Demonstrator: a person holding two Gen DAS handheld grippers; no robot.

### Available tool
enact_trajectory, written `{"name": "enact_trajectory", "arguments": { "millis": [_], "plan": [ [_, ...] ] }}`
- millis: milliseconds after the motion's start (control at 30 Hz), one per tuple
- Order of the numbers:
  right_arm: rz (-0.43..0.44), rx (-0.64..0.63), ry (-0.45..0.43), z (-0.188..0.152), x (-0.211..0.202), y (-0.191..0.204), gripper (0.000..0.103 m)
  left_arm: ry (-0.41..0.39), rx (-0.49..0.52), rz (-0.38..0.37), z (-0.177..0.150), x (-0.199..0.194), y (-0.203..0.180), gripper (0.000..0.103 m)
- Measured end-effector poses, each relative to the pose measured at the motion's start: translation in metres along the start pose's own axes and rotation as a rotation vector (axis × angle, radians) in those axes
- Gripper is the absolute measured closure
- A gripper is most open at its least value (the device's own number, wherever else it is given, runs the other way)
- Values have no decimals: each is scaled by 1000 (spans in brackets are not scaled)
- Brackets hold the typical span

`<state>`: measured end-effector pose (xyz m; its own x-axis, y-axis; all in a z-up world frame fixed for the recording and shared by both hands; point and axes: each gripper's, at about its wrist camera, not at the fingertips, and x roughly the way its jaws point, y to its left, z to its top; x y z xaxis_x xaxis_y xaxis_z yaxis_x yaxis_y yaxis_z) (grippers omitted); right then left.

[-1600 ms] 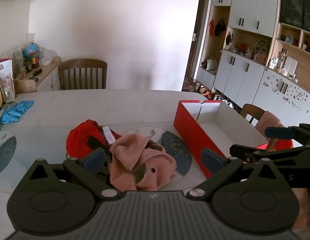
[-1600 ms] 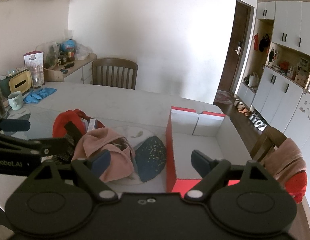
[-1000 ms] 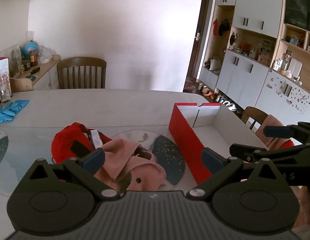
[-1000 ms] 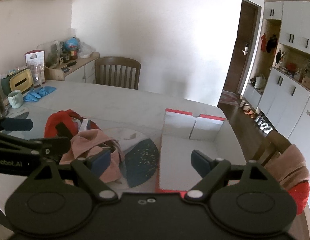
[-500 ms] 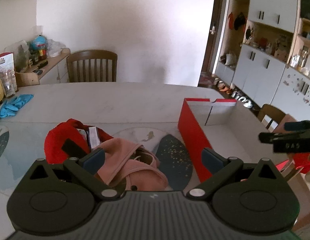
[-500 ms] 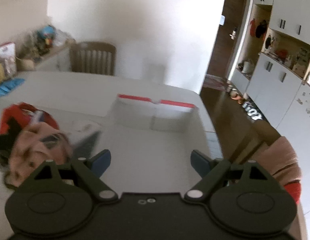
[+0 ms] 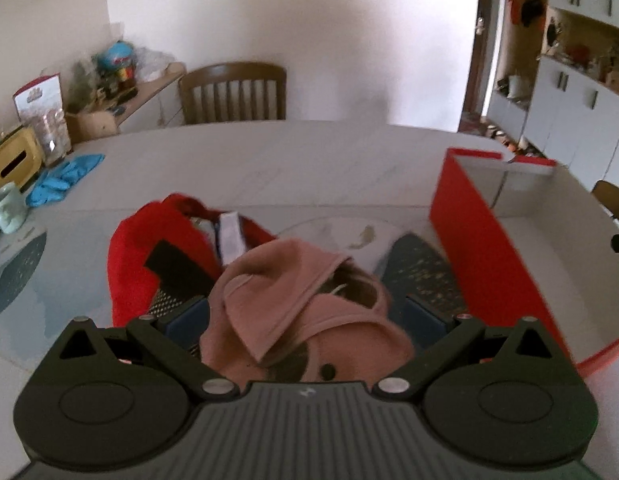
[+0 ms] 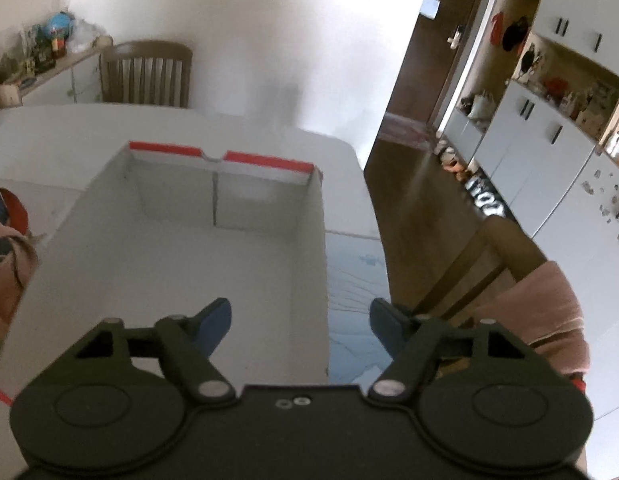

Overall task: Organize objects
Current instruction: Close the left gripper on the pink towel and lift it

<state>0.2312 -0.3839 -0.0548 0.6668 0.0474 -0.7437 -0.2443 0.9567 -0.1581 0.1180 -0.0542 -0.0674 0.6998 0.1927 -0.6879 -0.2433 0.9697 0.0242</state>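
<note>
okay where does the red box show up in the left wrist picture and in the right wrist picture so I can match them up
Left wrist: the red box sits at the right edge, its red outer side facing the camera, right of the pink garment.
Right wrist: the same box fills the centre and left, seen from above into its white inside; the right gripper straddles its right wall.
Shared landmark: the wooden chair behind the table.
</note>
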Motion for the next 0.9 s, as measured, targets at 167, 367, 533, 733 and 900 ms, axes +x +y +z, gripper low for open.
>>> {"name": "enact_trajectory", "arguments": {
  "millis": [167, 367, 533, 733, 900],
  "plan": [
    [3, -7, 56, 2, 22, -8, 40, 37, 10, 14, -4, 16, 3, 4],
    [21, -23, 83, 1, 36, -12, 63, 74, -1, 51, -7, 32, 10, 11],
    [33, -20, 101, 1, 41, -13, 95, 89, 15, 56, -9, 38, 12, 11],
    [40, -22, 97, 0, 43, -10, 97, 100, 25, 78, -4, 45, 16, 11],
    [38, -31, 97, 1, 43, -10, 96, 102, 49, 61, 2, 54, 13, 11]
  ]
}}
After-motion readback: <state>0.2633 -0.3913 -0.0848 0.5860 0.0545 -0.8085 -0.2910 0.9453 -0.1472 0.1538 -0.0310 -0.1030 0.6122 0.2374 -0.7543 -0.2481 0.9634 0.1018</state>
